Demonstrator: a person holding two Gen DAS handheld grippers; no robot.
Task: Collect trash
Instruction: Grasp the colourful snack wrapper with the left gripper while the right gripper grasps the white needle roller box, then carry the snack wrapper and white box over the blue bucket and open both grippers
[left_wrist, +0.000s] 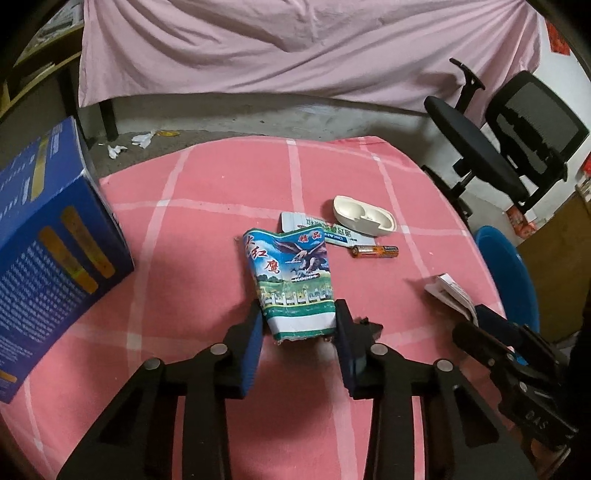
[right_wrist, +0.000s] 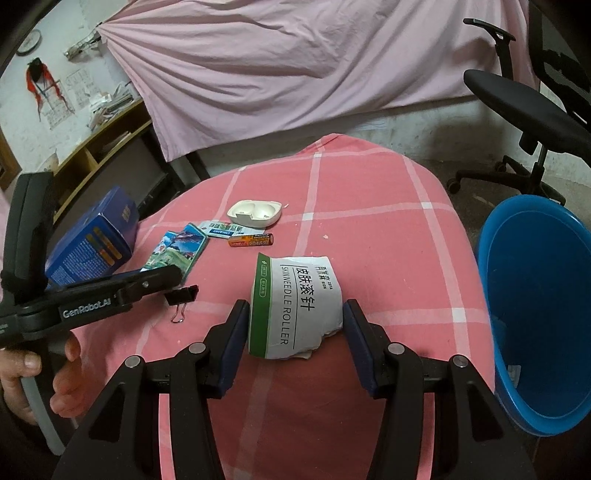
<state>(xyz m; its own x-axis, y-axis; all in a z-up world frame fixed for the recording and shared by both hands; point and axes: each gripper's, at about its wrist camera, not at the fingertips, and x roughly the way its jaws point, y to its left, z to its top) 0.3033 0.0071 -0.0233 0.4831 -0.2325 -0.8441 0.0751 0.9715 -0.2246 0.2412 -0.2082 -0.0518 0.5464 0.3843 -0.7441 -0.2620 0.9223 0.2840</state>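
Observation:
A flattened printed packet with an eagle picture (left_wrist: 291, 280) lies on the pink checked cloth (left_wrist: 207, 192). My left gripper (left_wrist: 298, 309) is shut on its near end, both pads against its sides. A white box with a green stripe, marked "skin needle roller" (right_wrist: 295, 302), sits tilted between the pads of my right gripper (right_wrist: 296, 309), which is shut on it. Further back lie an orange battery (left_wrist: 375, 252), a white plastic tray (left_wrist: 364, 219) and a small printed card (left_wrist: 314, 226). A blue bin (right_wrist: 535, 295) stands at the table's right edge.
A big blue carton (left_wrist: 48, 251) stands on the left of the cloth. A black binder clip (right_wrist: 183, 295) lies near the left gripper. A black office chair (left_wrist: 517, 147) is at the back right and a pink sheet (left_wrist: 295, 48) hangs behind. A hand (right_wrist: 22, 369) holds the left gripper's handle.

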